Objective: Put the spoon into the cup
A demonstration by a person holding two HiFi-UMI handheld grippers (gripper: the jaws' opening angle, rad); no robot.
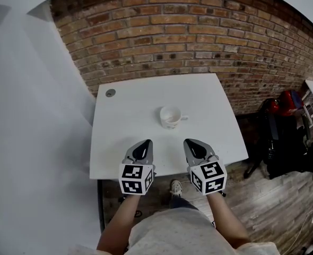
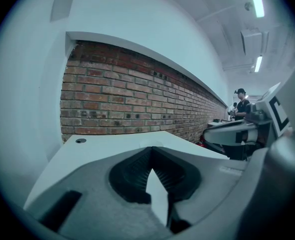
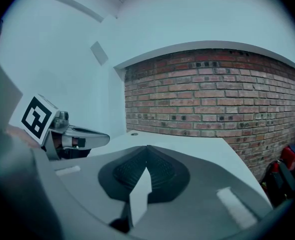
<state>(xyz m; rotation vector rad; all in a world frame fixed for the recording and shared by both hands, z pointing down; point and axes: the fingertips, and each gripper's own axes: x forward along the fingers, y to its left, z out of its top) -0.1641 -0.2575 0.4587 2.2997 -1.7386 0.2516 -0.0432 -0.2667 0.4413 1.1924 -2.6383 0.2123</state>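
Note:
A white cup (image 1: 170, 117) with its handle to the right stands upright on the white table (image 1: 130, 121), a little past the middle. No spoon shows in any view. My left gripper (image 1: 145, 142) hovers over the table's front edge, jaws closed tip to tip and empty. The right gripper (image 1: 189, 141) is level with it a short way to the right, also shut and empty. Both point toward the cup, which lies ahead between them. In the left gripper view the jaws of the left gripper (image 2: 151, 149) meet at the tip; the right gripper (image 3: 147, 147) looks the same in its own view.
A round grommet (image 1: 110, 93) sits at the table's far left corner. A brick wall (image 1: 188, 31) runs behind the table. Red and black bags (image 1: 284, 126) stand on the wooden floor to the right. A person (image 2: 242, 104) stands far off.

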